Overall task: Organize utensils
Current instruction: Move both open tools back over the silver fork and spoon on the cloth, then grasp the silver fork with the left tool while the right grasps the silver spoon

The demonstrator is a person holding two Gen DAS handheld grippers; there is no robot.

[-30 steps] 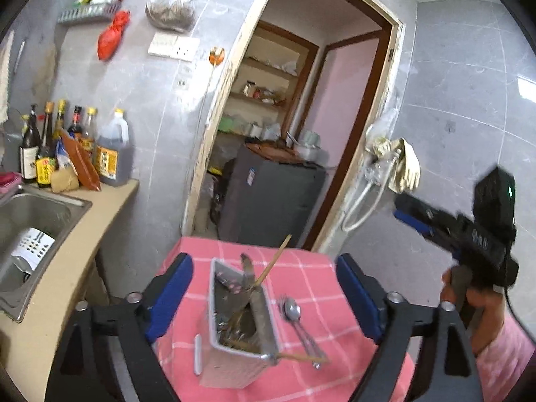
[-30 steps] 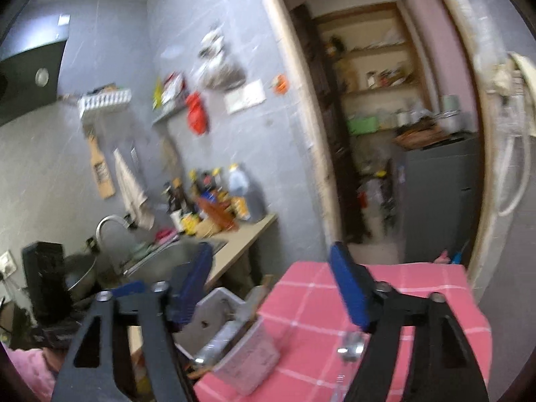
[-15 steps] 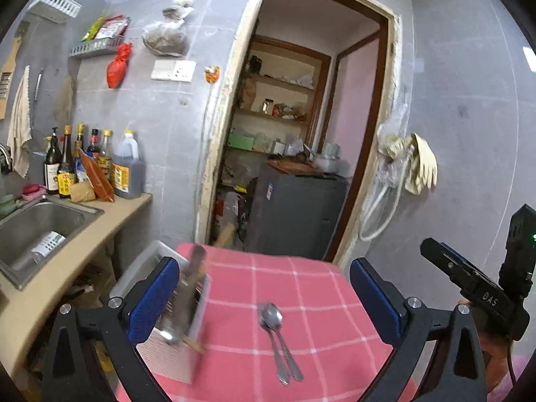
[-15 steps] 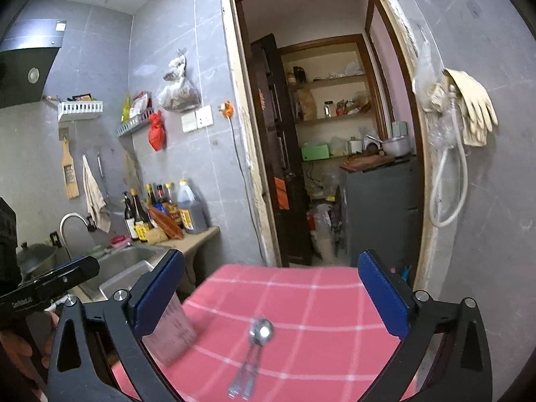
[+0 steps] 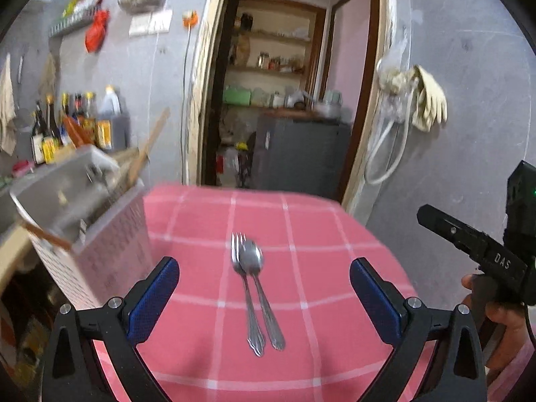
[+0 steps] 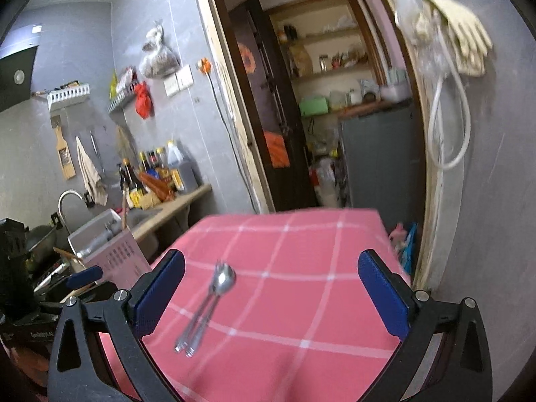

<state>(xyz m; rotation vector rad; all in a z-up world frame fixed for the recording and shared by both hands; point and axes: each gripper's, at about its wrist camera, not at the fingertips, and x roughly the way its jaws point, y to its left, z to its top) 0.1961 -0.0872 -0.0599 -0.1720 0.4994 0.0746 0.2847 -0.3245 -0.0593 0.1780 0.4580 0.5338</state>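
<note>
A metal fork (image 5: pixel 242 284) and spoon (image 5: pixel 259 278) lie side by side on the pink checked tablecloth (image 5: pixel 318 234), handles toward me. They also show in the right wrist view, fork (image 6: pixel 201 308) and spoon (image 6: pixel 221 284). A white utensil caddy (image 5: pixel 93 234) with chopsticks and other utensils stands at the table's left edge; it shows in the right wrist view too (image 6: pixel 110 251). My left gripper (image 5: pixel 264 288) is open and empty, hovering over the fork and spoon. My right gripper (image 6: pixel 271 288) is open and empty, to the right of them.
A counter with a sink (image 6: pixel 70 201) and several sauce bottles (image 5: pixel 73 124) runs along the left wall. An open doorway (image 5: pixel 284 100) with shelves and a grey cabinet (image 5: pixel 298 154) lies behind the table. Rubber gloves (image 5: pixel 428 97) and a hose hang on the right wall.
Both views have swung and closed in on the table. The fork and spoon now sit between my left fingers; the caddy has shifted to the left side of the views.
</note>
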